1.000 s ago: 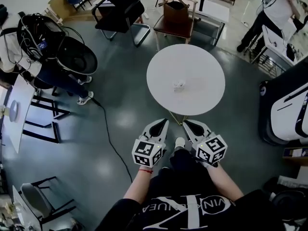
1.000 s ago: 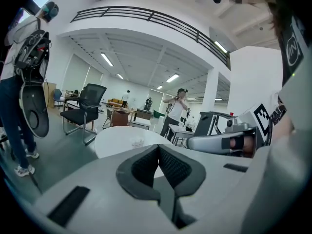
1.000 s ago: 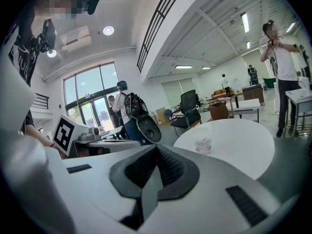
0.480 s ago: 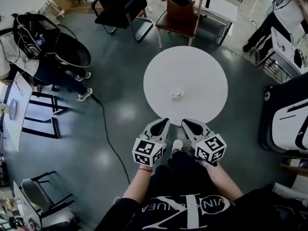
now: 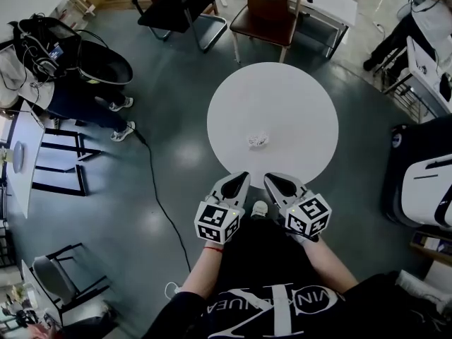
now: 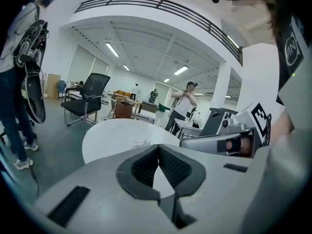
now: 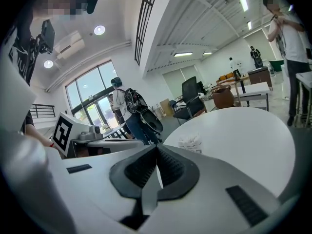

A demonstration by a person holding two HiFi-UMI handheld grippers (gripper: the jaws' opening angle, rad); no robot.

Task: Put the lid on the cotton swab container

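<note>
Seen from above, a person (image 5: pixel 272 306) holds two tongs side by side in front of the body. The left tongs (image 5: pixel 244 176) and right tongs (image 5: pixel 268 178) both point at the near edge of a round white surface (image 5: pixel 296 94). Both are shut and empty: each tongs' own view shows its dark ribbed pads (image 6: pixel 180 169) meeting at the tips, with nothing between them

The container (image 5: pixel 258 140) is a small pale thing lying alone on the surface, ahead of both tongs and well apart from them, roughly in line with the gap between them. No view shows it clearly enough to tell a lid from the body

Only the head view takes in the whole surface, a black cable (image 5: pixel 159 196) on the floor left of the left tongs, and a black chair (image 5: pixel 180 6) and brown chair (image 5: pixel 261 16) beyond the surface. The left gripper view puts the container just above and left of its tips, with the right tongs at its right edge and a bystander (image 6: pixel 185 106) far ahead. The right gripper view puts the container above and right of its tips, with the left tongs at its left and a figure carrying gear (image 7: pixel 127 106) near tall windows (image 7: pixel 90 94)
</note>
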